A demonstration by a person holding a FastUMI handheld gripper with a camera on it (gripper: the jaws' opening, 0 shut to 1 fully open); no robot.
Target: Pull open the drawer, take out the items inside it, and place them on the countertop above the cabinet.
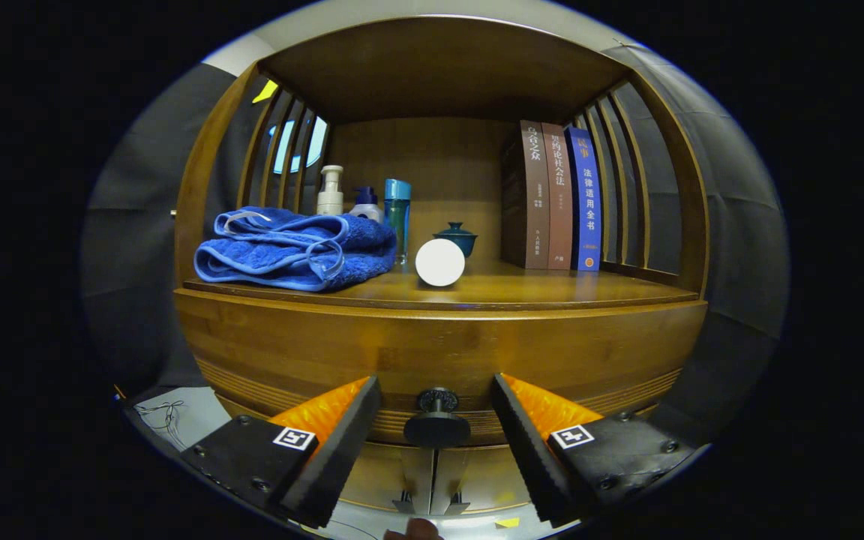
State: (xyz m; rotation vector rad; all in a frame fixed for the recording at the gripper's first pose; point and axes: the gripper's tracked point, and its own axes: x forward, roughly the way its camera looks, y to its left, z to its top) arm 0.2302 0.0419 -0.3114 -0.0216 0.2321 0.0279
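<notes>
Wooden cabinet, worktop point(552, 289) above a shut-looking drawer point(439, 345).
Tool point(436, 420) spread wide around the small stiff knob point(436, 420): likely a firm grip point.

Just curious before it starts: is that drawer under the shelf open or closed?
Closed. The drawer front sits flush under the countertop, and the open gripper straddles its knob without touching it.

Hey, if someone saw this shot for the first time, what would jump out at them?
Probably the folded blue towel on the countertop, with the white round disc beside it and three upright books further right. Lower down, the dark drawer knob sits between the open gripper fingers, which are not touching it.
</notes>
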